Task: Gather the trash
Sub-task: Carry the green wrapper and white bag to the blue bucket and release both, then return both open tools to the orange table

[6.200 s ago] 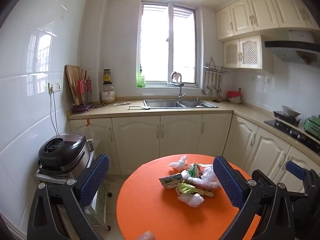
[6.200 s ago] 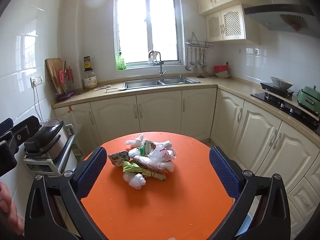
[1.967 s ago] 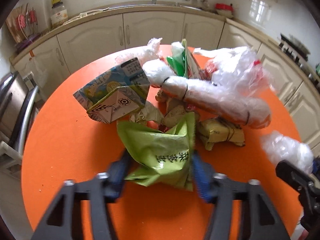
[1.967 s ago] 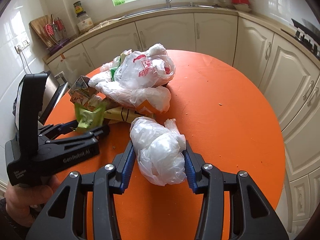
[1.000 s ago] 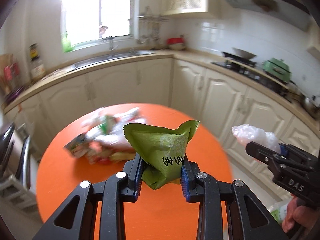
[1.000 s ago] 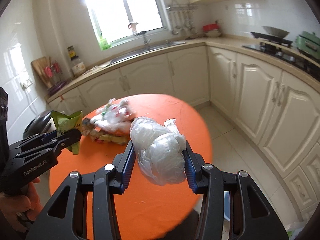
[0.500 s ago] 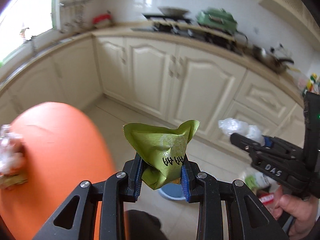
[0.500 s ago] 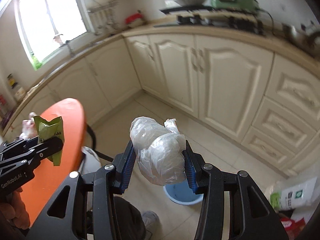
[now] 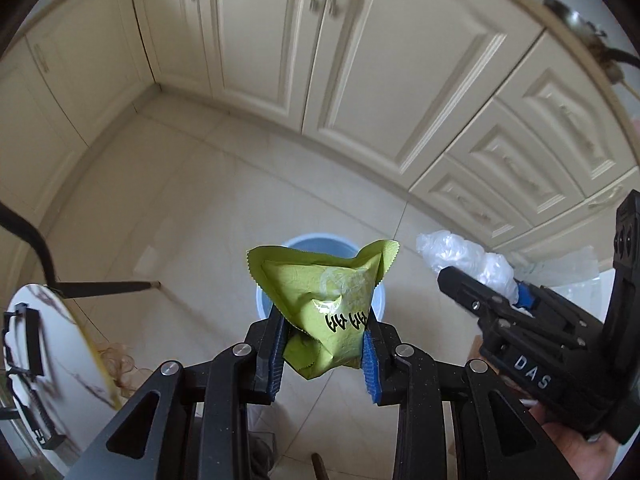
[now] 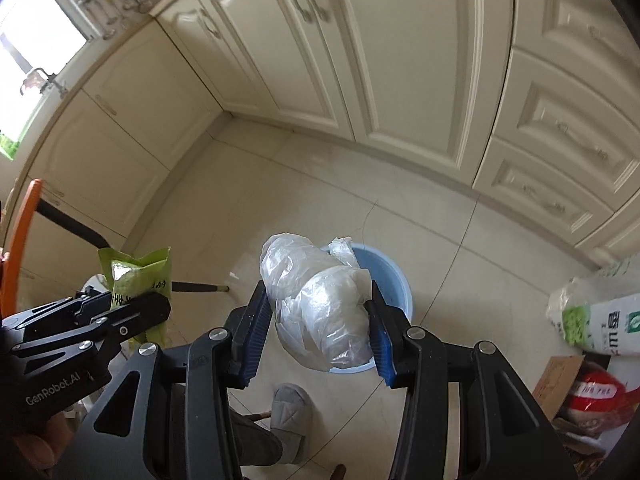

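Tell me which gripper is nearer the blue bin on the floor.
Hard to separate. The left gripper, holding the green packet, and the right gripper, holding the plastic bag, both hover above the blue bin.

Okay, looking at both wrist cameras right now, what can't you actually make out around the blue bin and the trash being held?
- Blue bin inside: both views, blocked by the green wrapper and the clear plastic bag.
- Wrapper's print: left view, creased and partly behind the finger pads.
- White sack by the cabinets: right view, cut off at the edge.
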